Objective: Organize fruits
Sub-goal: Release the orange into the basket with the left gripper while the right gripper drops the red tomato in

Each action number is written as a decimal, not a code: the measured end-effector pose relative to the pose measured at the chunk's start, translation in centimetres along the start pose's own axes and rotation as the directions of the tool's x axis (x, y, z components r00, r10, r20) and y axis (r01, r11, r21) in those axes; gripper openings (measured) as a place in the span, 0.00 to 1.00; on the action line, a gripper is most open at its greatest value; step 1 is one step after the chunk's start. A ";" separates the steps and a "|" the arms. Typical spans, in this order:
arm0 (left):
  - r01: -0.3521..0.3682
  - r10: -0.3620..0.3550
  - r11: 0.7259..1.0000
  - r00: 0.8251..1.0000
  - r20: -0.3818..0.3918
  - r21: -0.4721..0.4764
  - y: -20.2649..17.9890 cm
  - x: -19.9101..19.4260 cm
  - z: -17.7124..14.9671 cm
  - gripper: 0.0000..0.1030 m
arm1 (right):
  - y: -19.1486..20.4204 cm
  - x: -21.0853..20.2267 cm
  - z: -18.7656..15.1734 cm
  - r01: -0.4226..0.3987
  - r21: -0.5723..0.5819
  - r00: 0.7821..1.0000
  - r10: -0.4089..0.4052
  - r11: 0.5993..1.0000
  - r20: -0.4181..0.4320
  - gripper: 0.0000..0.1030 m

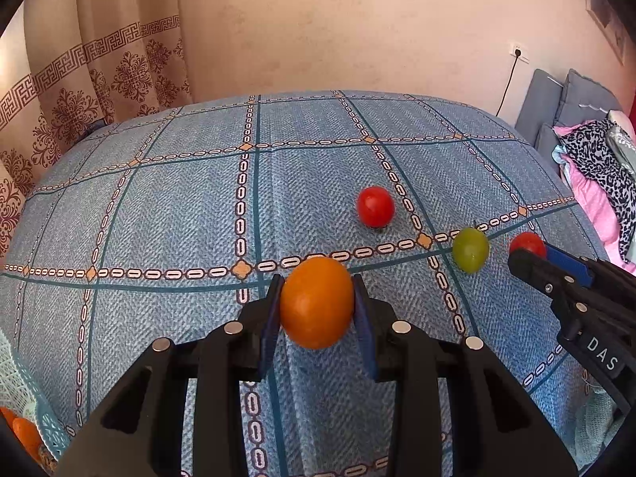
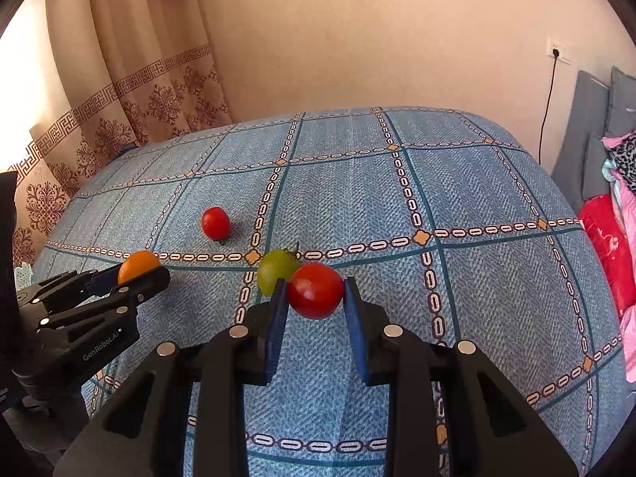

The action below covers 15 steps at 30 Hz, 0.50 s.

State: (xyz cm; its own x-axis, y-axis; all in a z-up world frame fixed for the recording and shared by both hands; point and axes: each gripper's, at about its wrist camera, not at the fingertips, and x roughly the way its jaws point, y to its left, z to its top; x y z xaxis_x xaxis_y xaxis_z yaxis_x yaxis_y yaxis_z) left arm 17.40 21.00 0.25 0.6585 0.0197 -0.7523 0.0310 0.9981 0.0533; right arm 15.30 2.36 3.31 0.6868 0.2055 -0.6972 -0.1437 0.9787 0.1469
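A bed with a blue checked cover fills the room in front of a plain wall and a patterned curtain; some clothes lie in a pile at the right edge.

The left gripper is clenched on an orange tomato, which sits between the two blue pads and looks lifted a little above the cover. The right gripper grasps a red tomato in the same way. Just behind this one, touching or almost touching it in the right wrist view, a green tomato rests on the cover. A second red tomato lies free further back, between the two grippers and a little nearer to the left one.

The relation that matters for the coming move is where the basket stands. A pale mesh basket shows at the lower left corner of the left wrist view, with some orange fruits already inside. It lies to the left and behind the left gripper, so the left hand is clearly the nearer one and probably needs to draw back and turn left to drop its fruit there. Where the red tomato must go cannot be told; no second container is in view.
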 end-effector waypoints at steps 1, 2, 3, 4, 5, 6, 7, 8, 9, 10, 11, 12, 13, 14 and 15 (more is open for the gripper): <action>-0.006 0.006 1.000 1.000 -0.002 -0.001 0.1 -0.3 0.0 0.33 | 0.2 -0.3 0.0 -0.002 -0.002 1.000 0.002 1.000 0.006 0.28; -0.011 0.011 1.000 1.000 0.000 -0.003 0.2 -0.6 0.0 0.33 | 0.3 -0.6 -0.1 -0.006 -0.004 1.000 0.006 1.000 0.009 0.28; -0.013 0.013 1.000 1.000 0.005 -0.004 0.3 -1.0 -0.1 0.33 | 0.5 -1.0 -0.2 -0.011 -0.005 1.000 0.011 1.000 0.012 0.28; -0.015 0.015 1.000 1.000 0.011 -0.003 0.4 -1.5 -0.2 0.33 | 0.7 -1.3 -0.3 -0.015 -0.007 1.000 0.015 1.000 0.015 0.28; -0.016 0.016 1.000 1.000 0.019 -0.003 0.5 -2.0 -0.3 0.33 | 1.0 -1.6 -0.3 -0.020 -0.009 1.000 0.020 1.000 0.018 0.28; -0.016 0.016 1.000 0.999 0.028 -0.003 0.6 -2.6 -0.4 0.33 | 1.2 -1.9 -0.5 -0.024 -0.011 0.999 0.024 1.000 0.021 0.28; -0.015 0.015 1.000 0.999 0.038 -0.003 0.7 -3.2 -0.5 0.33 | 1.4 -2.3 -0.6 -0.029 -0.012 0.999 0.029 1.000 0.024 0.28; -0.015 0.016 1.000 0.999 0.047 -0.004 0.8 -3.8 -0.5 0.33 | 1.6 -2.6 -0.7 -0.033 -0.012 0.999 0.033 0.999 0.027 0.28; -0.015 0.015 1.000 0.998 0.057 -0.005 0.9 -4.4 -0.7 0.33 | 1.9 -2.9 -0.8 -0.037 -0.012 0.999 0.038 0.999 0.030 0.28; -0.014 0.014 1.000 0.998 0.067 -0.008 1.0 -5.0 -0.8 0.33 | 2.0 -3.4 -1.0 -0.041 -0.012 0.999 0.042 0.999 0.033 0.28; -0.012 0.013 1.000 0.997 0.077 -0.012 1.1 -5.7 -1.0 0.33 | 2.3 -3.8 -1.1 -0.045 -0.013 0.998 0.046 0.999 0.036 0.28; -0.011 0.012 1.000 0.996 0.086 -0.016 1.2 -6.3 -1.2 0.33 | 2.6 -4.1 -1.2 -0.049 -0.015 0.998 0.049 0.999 0.038 0.28; -0.009 0.011 1.000 0.995 0.095 -0.019 1.4 -6.9 -1.3 0.33 | 2.9 -4.5 -1.2 -0.052 -0.018 0.998 0.053 0.998 0.041 0.28; -0.011 0.013 1.000 0.995 0.104 -0.022 1.7 -7.5 -1.5 0.33 | 3.2 -4.8 -1.4 -0.056 -0.021 0.997 0.056 0.998 0.044 0.28; -0.016 0.019 1.000 0.993 0.113 -0.024 1.9 -8.1 -1.7 0.33 | 3.5 -5.1 -1.4 -0.059 -0.025 0.997 0.060 0.998 0.046 0.28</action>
State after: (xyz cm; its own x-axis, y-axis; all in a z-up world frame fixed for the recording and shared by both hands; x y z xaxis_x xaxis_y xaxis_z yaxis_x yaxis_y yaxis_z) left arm 10.81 22.83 5.33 0.7398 0.0318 -0.6721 0.0020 0.9988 0.0495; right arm 10.35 4.75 6.40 0.7087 0.2639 -0.6543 -0.2019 0.9645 0.1704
